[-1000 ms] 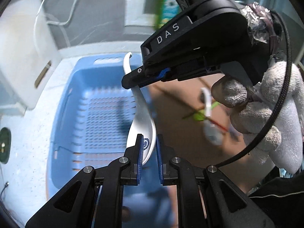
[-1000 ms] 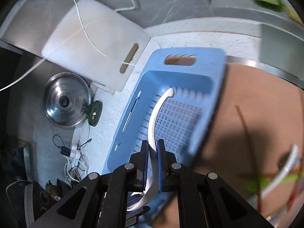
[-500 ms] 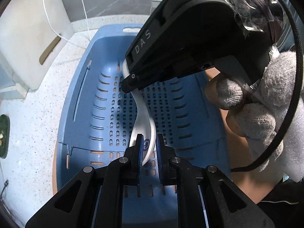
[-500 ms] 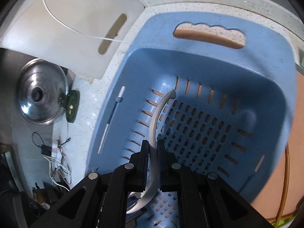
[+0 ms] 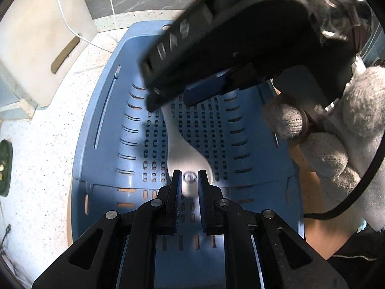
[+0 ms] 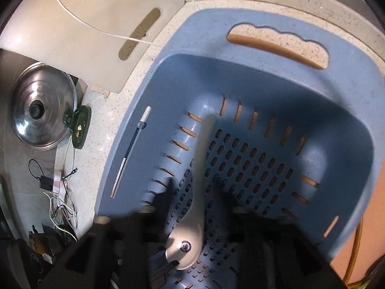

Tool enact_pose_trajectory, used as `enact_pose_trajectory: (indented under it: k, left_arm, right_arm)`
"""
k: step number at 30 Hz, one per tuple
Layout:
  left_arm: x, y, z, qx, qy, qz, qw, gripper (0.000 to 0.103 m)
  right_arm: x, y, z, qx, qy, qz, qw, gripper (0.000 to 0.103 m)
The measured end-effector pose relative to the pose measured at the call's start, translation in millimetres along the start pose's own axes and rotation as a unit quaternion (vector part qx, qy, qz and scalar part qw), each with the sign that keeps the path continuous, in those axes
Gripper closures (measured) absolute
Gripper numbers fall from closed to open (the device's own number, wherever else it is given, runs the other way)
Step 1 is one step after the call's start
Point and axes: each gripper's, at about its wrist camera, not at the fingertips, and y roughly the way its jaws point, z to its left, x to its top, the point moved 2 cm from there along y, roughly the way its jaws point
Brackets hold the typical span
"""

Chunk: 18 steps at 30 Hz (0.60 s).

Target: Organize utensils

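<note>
Off-white rectangular plastic cutting board (image 6: pixel 101 24): on speckled counter, left of basket. Blue perforated plastic basket (image 6: pixel 276 77): centre. White ceramic soup spoon (image 6: pixel 196 192): inside basket, handle toward far wall. Left gripper (image 5: pixel 189 183): clenched on spoon bowl. Right gripper (image 6: pixel 192 187): jaws opening, blurred, handle between them, pads clear of it. Grey knit-gloved hand (image 5: pixel 336 132): right, carrying right gripper.
</note>
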Motion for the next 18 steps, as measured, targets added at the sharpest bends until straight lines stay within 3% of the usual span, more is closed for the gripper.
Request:
enact_pose_trajectory:
  k: [8, 15, 18]
  left_arm:
    - [-6, -22, -10, 0.005, 0.003, -0.011, 0.9999, 0.091]
    - [-10, -55, -18, 0.012, -0.003, -0.04, 0.9991, 0.091]
    - [-14, -72, -26, 0.004, -0.003, -0.06, 0.9982, 0.086]
  right_arm:
    - [-15, -49, -1, 0.003, -0.018, -0.043, 0.999, 0.055]
    - [-57, -132, -26, -0.019, -0.055, -0.119, 0.991, 0.054]
    - [-86, -179, -48, -0.032, -0.074, -0.165, 0.983, 0.041]
